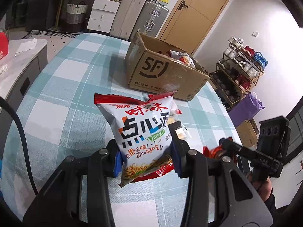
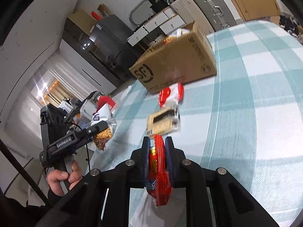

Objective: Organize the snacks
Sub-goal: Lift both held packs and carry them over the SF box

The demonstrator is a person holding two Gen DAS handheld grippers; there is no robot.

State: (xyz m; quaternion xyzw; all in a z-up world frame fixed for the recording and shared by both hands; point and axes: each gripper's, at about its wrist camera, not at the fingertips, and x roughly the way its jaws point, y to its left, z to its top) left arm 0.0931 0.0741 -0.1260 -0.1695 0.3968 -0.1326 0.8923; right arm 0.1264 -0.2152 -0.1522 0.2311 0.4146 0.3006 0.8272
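Note:
My left gripper (image 1: 146, 162) is shut on a white and red noodle-snack bag (image 1: 140, 132) and holds it upright above the checked tablecloth (image 1: 66, 94). My right gripper (image 2: 158, 151) is shut on a red snack packet (image 2: 158, 174), held edge-on above the table. A cardboard SF box (image 1: 164, 71) stands at the far side of the table with snack bags (image 1: 181, 56) inside; it also shows in the right wrist view (image 2: 178, 60). A red and white packet (image 2: 171, 94) and a biscuit pack (image 2: 162, 123) lie on the cloth between the right gripper and the box.
The left gripper with its bag (image 2: 103, 124) shows at the left of the right wrist view. Suitcases (image 1: 144, 17), white drawers (image 1: 102, 13) and a wooden door (image 1: 197, 9) stand behind the table. A shoe rack (image 1: 240, 70) is at the right.

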